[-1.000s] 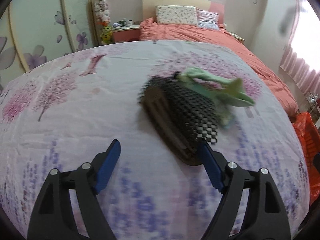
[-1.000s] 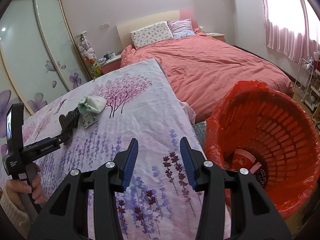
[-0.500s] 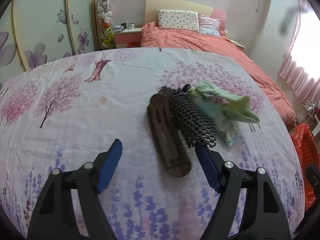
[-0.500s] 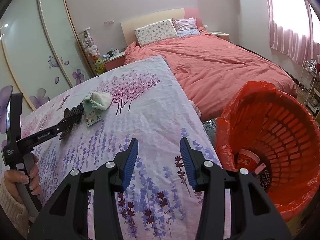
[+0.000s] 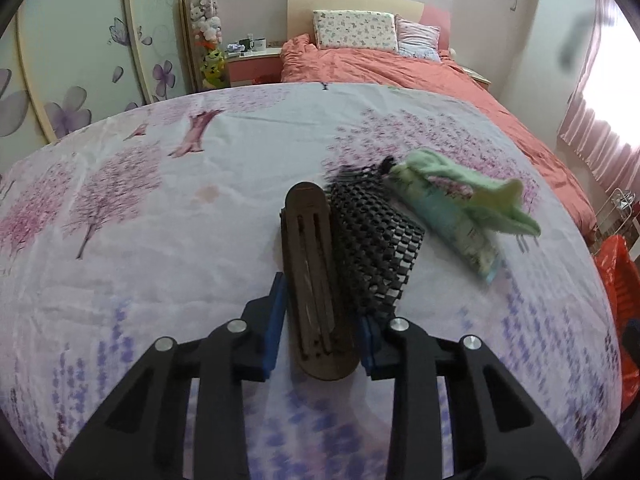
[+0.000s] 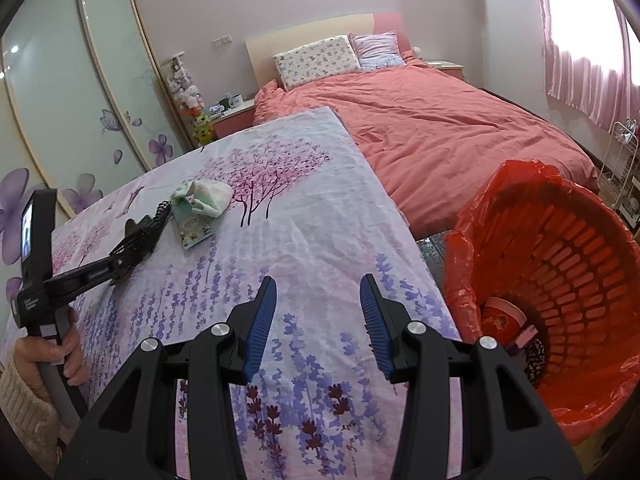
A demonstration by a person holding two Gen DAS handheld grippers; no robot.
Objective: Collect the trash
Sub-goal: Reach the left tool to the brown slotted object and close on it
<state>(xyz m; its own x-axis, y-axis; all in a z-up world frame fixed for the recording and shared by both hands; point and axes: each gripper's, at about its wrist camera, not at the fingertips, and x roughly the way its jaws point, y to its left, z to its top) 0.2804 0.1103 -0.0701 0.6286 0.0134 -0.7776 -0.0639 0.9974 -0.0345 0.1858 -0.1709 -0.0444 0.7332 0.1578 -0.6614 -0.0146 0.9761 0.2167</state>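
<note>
My left gripper (image 5: pixel 320 316) has just been closing, and now its blue pads sit on both sides of a flat brown piece (image 5: pixel 314 280) with long slots in it. The pads look like they press on it, so I have hold of it. It lies on the flowery sheet (image 5: pixel 160 240). A black mesh mat (image 5: pixel 374 240) leans on its right side, touching it. Just past the mat lie a printed packet (image 5: pixel 452 232) and a green cloth (image 5: pixel 472 196) on top of it. My right gripper (image 6: pixel 318 320) is partly open with nothing between its pads, and it hangs over the near edge of the sheet. To its right stands the red trash basket (image 6: pixel 580 264) with a red bag in it. Some trash sits at the bottom. A hand (image 6: pixel 48 356) holds the left gripper's handle.
</note>
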